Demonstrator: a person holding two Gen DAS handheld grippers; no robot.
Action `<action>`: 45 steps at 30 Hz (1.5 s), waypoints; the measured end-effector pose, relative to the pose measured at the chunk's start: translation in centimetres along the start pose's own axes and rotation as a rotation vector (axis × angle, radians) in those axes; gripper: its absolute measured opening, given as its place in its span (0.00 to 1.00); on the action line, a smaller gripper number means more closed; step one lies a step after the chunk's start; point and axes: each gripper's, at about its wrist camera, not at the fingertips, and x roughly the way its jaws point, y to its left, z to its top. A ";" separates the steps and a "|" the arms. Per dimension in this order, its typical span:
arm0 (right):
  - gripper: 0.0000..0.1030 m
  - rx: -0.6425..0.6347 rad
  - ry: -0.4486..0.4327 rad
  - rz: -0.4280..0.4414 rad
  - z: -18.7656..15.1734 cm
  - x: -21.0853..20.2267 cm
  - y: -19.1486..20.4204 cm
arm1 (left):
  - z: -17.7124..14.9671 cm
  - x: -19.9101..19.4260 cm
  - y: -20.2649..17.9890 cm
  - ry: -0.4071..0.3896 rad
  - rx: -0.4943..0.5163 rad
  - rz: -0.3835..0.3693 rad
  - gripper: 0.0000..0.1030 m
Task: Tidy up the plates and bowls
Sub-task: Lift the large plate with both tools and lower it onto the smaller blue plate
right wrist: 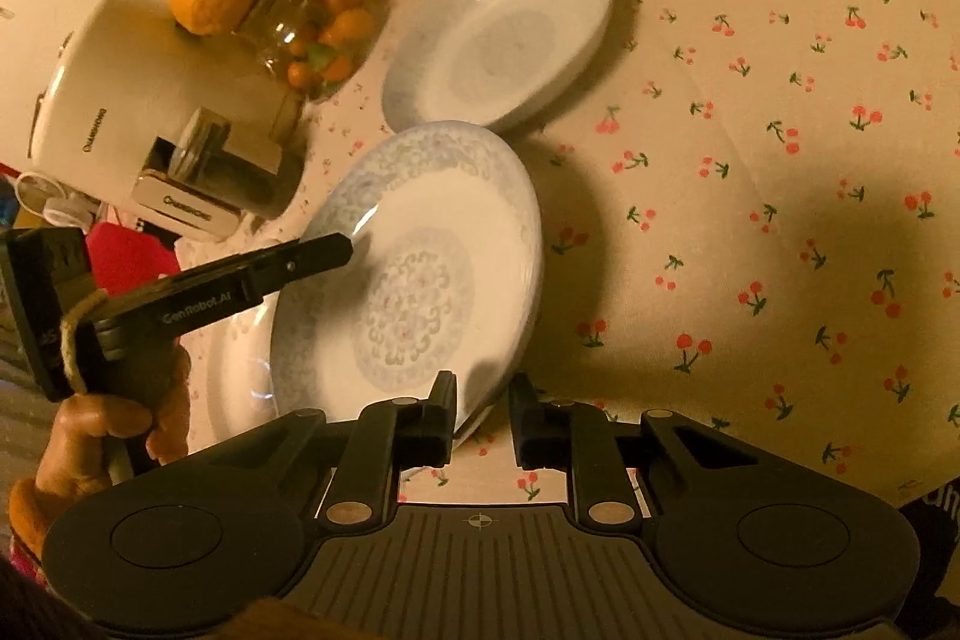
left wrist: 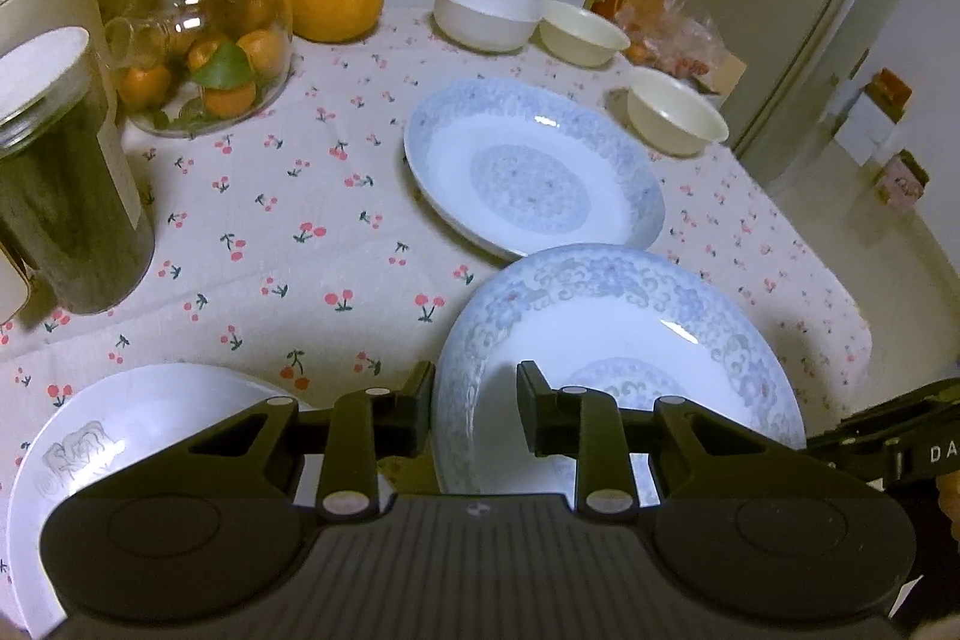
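Left gripper (left wrist: 474, 403) clamped on near rim of blue-patterned plate (left wrist: 624, 358); right gripper (right wrist: 480, 415) clamped on same plate's rim at 5 o'clock. Plate tilted above cherry tablecloth (left wrist: 270, 232). Second patterned plate (left wrist: 534, 166) at 12 o'clock, three bowls (left wrist: 486, 13) beyond.

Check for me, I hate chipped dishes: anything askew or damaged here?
No chips show. The near plate is tilted, one edge raised between the left gripper and right gripper, overlapping the white plate.
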 end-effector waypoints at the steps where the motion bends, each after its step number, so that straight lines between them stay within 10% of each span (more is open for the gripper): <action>1: 0.18 0.001 0.005 0.000 0.0 -0.1 0.0 | 0.0 -0.1 0.0 -0.005 -0.005 -0.005 0.24; 45: 0.18 0.012 -0.230 -0.077 14.4 2.7 -1.8 | 5.2 5.0 -0.6 -0.233 -0.262 0.226 0.18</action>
